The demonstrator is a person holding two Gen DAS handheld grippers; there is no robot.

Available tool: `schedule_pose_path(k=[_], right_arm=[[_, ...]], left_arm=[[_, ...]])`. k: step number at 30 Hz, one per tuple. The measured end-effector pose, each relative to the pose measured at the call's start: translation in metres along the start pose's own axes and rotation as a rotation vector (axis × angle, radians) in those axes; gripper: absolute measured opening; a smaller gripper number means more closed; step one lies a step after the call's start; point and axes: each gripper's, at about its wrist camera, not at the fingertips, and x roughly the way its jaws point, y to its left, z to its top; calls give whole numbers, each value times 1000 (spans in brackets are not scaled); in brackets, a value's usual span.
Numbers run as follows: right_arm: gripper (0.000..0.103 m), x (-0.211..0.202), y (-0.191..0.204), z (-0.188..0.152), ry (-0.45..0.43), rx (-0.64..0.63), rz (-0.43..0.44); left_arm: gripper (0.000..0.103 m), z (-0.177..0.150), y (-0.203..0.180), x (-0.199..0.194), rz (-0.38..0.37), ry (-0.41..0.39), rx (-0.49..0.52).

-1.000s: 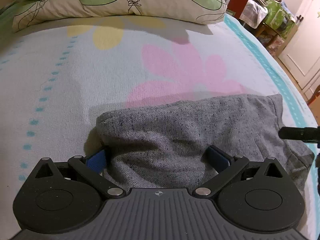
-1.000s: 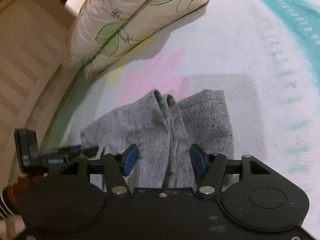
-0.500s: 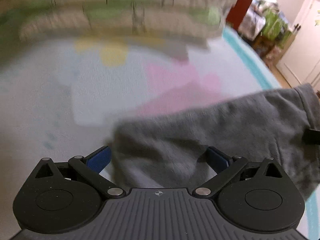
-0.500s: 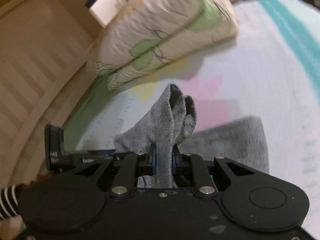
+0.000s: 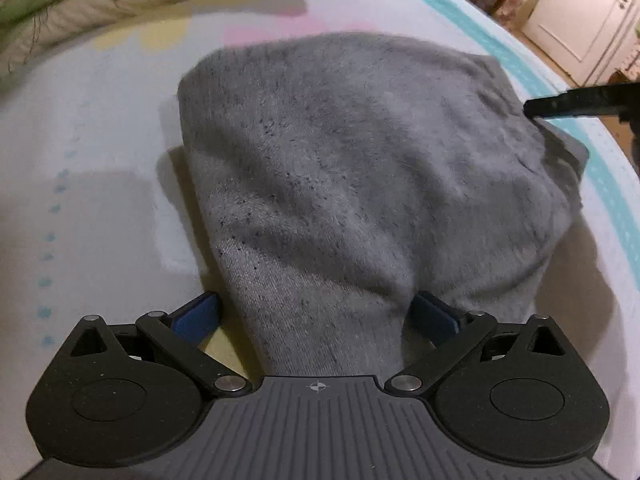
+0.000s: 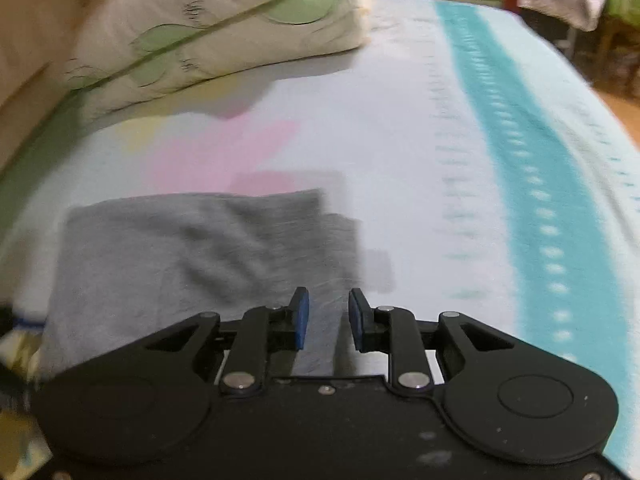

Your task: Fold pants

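The grey pants (image 5: 360,168) lie bunched on the flowered bed sheet (image 5: 100,128). In the left wrist view a thick fold of them runs up between the jaws of my left gripper (image 5: 316,316), which stands wide open. A strip of sheet shows beside its left pad (image 5: 196,316). In the right wrist view the pants (image 6: 180,248) lie flat as a folded rectangle. My right gripper (image 6: 326,316) hovers over their near right corner, its jaws a little apart and opening, with the pads pressing on nothing. Its black finger (image 5: 580,100) shows at the pants' right edge.
Two stacked leaf-print pillows (image 6: 224,32) lie at the head of the bed. A teal stripe (image 6: 520,152) runs along the bed's right edge, with wooden floor (image 6: 616,108) beyond. A white door (image 5: 580,12) stands at the far right.
My right gripper shut on a raised fold of the pants, carried it up, then let go; the pants now lie flat. My left gripper moved in over the pants, jaws unchanged.
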Motion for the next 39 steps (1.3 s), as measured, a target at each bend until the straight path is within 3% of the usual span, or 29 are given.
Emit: schedule_pose_path(k=[2, 4, 7, 10, 13, 15, 18, 21, 28, 31, 32, 39], right_arm=[[27, -16, -5, 0, -57, 16, -37], [28, -37, 2, -2, -169, -38, -53], [28, -46, 27, 0, -251, -131, 1], [28, -32, 50, 5, -249, -206, 46], [29, -7, 62, 7, -219, -230, 31], [29, 14, 65, 10, -172, -211, -23], [32, 41, 54, 11, -131, -200, -53], [34, 46, 58, 8, -166, -233, -65], [35, 38, 52, 7, -166, -204, -40], [43, 29, 47, 2, -161, -185, -30], [48, 25, 44, -1, -158, -179, -32], [55, 0, 21, -24, -97, -118, 9]], left_arm=[[102, 4, 6, -11, -16, -25, -23], [102, 14, 11, -26, 25, -131, -29], [102, 42, 25, -25, 70, -204, -76], [102, 70, 42, -12, 103, -245, -193], [103, 90, 53, 16, 119, -203, -250], [103, 91, 61, 31, 137, -177, -272], [103, 84, 71, 42, 115, -170, -340], [103, 86, 62, 42, 150, -161, -256], [103, 77, 68, 31, 94, -176, -309], [103, 62, 69, 19, 72, -180, -325], [103, 54, 68, 14, 74, -176, -316], [103, -2, 50, -9, 33, -136, -183]])
